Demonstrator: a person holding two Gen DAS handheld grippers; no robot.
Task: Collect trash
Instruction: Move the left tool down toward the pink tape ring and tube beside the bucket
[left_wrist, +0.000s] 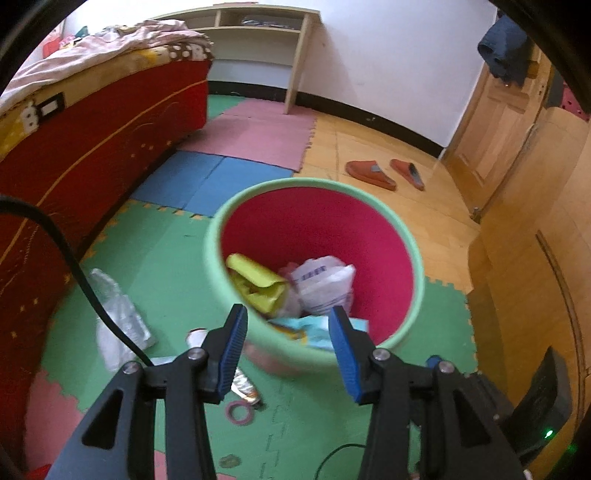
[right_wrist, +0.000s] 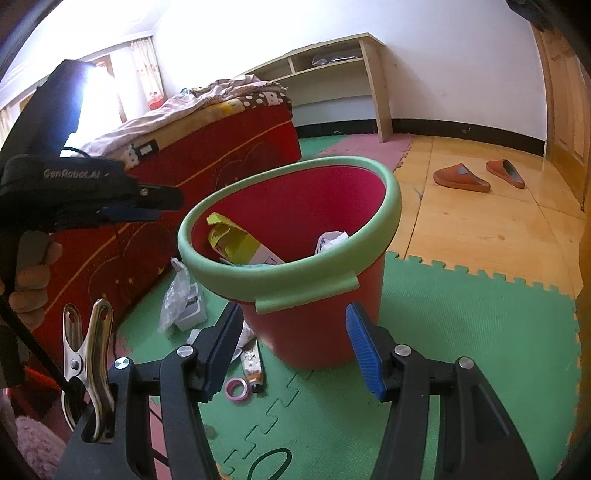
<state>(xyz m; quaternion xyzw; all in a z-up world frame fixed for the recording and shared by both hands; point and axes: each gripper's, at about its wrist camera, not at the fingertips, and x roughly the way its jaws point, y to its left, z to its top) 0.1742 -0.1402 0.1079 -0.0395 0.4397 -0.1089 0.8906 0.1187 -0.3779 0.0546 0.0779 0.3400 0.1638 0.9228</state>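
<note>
A red bin with a green rim (left_wrist: 221, 221) stands on the foam mats and holds a yellow box (left_wrist: 255, 280), a white plastic bag (left_wrist: 325, 284) and a light blue wrapper (left_wrist: 314, 332). My left gripper (left_wrist: 289, 314) hangs open over the bin's near rim, with nothing between its fingers. In the right wrist view that same gripper (right_wrist: 173, 206) shows side-on at the left of the bin (right_wrist: 288, 280), held by a hand. My right gripper (right_wrist: 294, 310) is open and empty in front of the bin. On the floor lie a clear plastic bag (left_wrist: 118, 317), a tube (right_wrist: 253, 365) and a pink tape ring (right_wrist: 236, 389).
A red bed (left_wrist: 92, 147) runs along the left. Two orange slippers (left_wrist: 369, 173) sit on the wooden floor near a door (left_wrist: 495, 122). A shelf unit (left_wrist: 258, 33) stands against the far wall. A black cable (left_wrist: 74, 266) crosses the left view, and a metal clamp (right_wrist: 88, 343) sits by my right gripper.
</note>
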